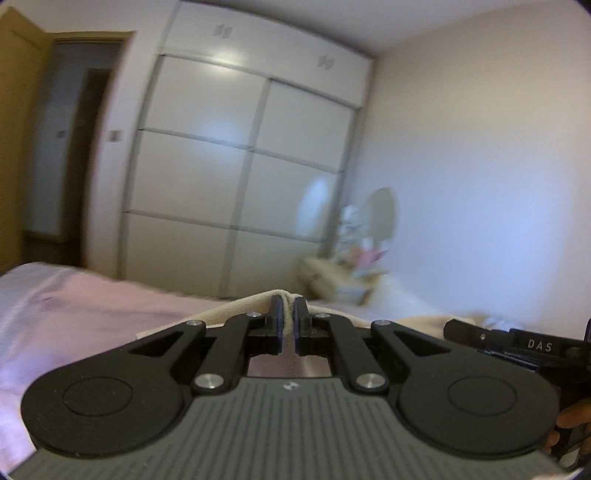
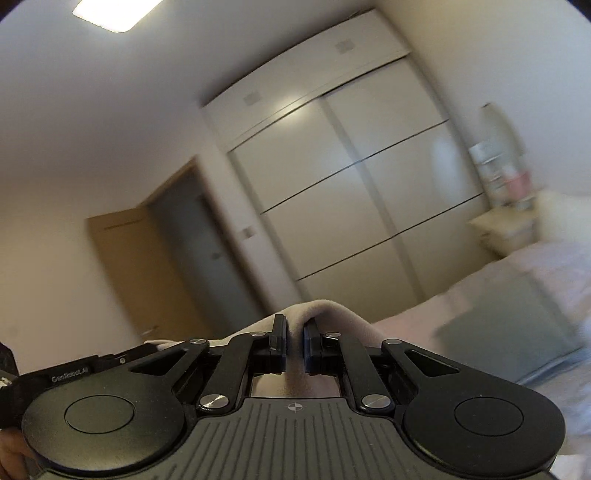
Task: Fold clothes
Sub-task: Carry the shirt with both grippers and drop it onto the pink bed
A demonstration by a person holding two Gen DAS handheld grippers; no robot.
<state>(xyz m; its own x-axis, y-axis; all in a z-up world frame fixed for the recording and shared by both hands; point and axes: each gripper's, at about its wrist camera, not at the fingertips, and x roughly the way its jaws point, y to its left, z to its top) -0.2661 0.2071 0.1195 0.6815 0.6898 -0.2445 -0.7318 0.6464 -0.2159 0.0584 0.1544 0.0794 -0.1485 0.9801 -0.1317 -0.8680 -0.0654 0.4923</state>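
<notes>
We see our left gripper (image 1: 289, 306) pinched on cream cloth (image 1: 221, 314) at lower centre; our right gripper (image 2: 294, 328) likewise clamps the cloth, wardrobe (image 1: 240, 166) behind.

Soft matt cream cloth (image 1: 236, 314); glossy wardrobe doors (image 1: 229, 155) (smooth, reflective).

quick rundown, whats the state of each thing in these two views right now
left gripper: shut on the cream garment, a fold pinched between its pads
right gripper: shut on the cream garment, cloth bunched between its pads
cream garment: held up by both grippers, draped below them
wardrobe: sliding doors closed
room door: standing open
ceiling light: on
bed: covered with a pink sheet
</notes>
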